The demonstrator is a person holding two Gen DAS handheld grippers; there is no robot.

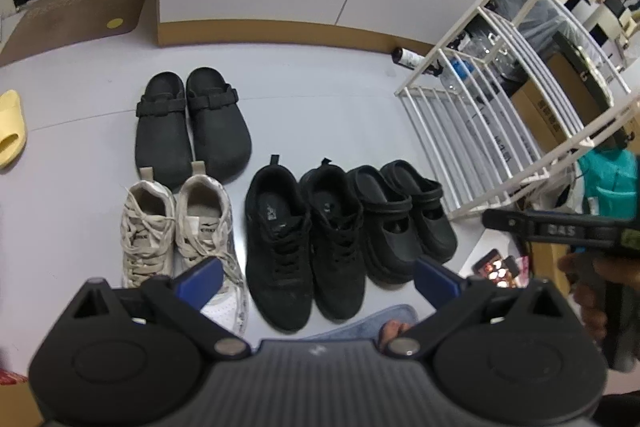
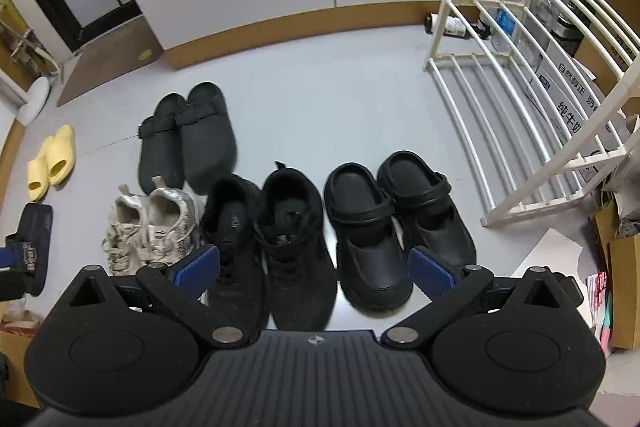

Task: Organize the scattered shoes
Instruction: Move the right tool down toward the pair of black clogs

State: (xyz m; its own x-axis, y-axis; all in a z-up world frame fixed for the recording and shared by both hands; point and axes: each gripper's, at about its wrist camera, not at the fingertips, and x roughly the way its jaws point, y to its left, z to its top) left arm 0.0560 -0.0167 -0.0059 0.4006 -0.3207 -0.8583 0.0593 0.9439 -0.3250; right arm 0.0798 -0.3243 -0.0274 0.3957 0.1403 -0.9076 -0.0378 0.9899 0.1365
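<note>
Gripping the light, soft yellow slides [image 2: 52, 163] at left of frame by a strap edge seems easiest, both grippers' fingers [image 2: 196, 265] spread apart, empty.

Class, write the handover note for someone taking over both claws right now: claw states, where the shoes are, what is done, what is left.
Left claw: open, empty, hovering over the shoes.
Right claw: open, empty, hovering too.
Front row, paired side by side: white sneakers, black sneakers, black strap clogs.
Behind them: dark clogs, paired.
Yellow slippers sit together, far left, apart from the group.
White rack at right holds no shoes on the shelves in view.
Done: four pairs lined up.
Left: probably bring the yellow slippers over.
</note>
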